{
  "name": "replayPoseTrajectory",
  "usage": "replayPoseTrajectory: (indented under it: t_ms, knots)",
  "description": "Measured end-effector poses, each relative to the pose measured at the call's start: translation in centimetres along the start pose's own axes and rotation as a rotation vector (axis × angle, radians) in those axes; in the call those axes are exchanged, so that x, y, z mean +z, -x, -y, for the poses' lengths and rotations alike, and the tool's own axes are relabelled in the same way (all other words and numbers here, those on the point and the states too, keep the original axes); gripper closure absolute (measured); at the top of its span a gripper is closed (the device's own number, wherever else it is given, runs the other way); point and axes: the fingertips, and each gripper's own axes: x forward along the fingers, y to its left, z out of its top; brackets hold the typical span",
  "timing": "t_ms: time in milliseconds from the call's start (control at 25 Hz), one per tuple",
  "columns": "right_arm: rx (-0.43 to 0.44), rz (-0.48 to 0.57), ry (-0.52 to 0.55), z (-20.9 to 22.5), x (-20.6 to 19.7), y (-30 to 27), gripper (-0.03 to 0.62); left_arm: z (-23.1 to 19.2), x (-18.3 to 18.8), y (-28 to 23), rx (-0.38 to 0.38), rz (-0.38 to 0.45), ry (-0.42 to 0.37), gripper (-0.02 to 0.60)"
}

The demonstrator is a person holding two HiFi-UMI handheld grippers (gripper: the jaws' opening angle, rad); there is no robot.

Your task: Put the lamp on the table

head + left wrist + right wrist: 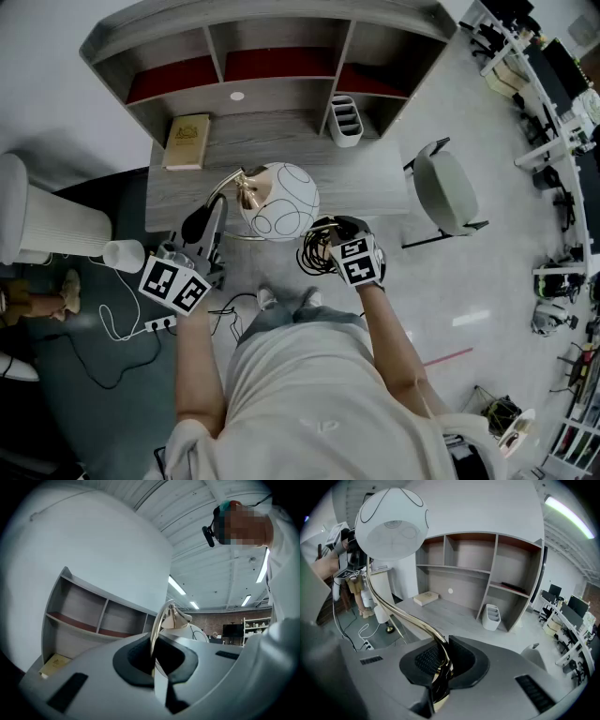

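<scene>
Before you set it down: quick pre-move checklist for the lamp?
1. Left gripper shut on the thin gold arc of the lamp: ok.
2. Right gripper shut on the gold stem: ok.
3. Bare spot on the desk between book and organizer: ok.
4. Lamp base over the desk: cannot tell, base hidden.
5. Cord coiled by the right gripper, free of snags: cannot tell.

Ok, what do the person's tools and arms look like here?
Left tool and right tool: pale grey moulded shells with black ribbed pads. Each carries a white cube with black square markers. The person wears a pale short-sleeved top.
</scene>
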Motion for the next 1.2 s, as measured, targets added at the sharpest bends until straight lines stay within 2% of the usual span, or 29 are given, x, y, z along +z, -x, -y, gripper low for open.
replayPoseTrajectory:
  t_ms: [440,800,1040,1200]
  knots:
    - [0.029,0.02,0.001,2.1,-1.0,0.3,0.54,2.2,-0.6,-1.5,0.019,-0.004,-0.017,0.569]
    - [0.082,0.028,0.026,3.2,-0.5,-1.8,0.54,2.4,-1.3,-1.9,0.085,-0.017,-0.023,0.569]
    - [0.105,0.013,0.037,1.9,1.8,-4.7,0.54,-1.3,-0.7,-2.1,0.109,-0.018,-0.024,0.569]
    - [0.082,0.002,0.042,1.6,4.0,-8.0,0.54,-5.7,-0.5,-3.2,0.08,-0.014,-0.012,0.569]
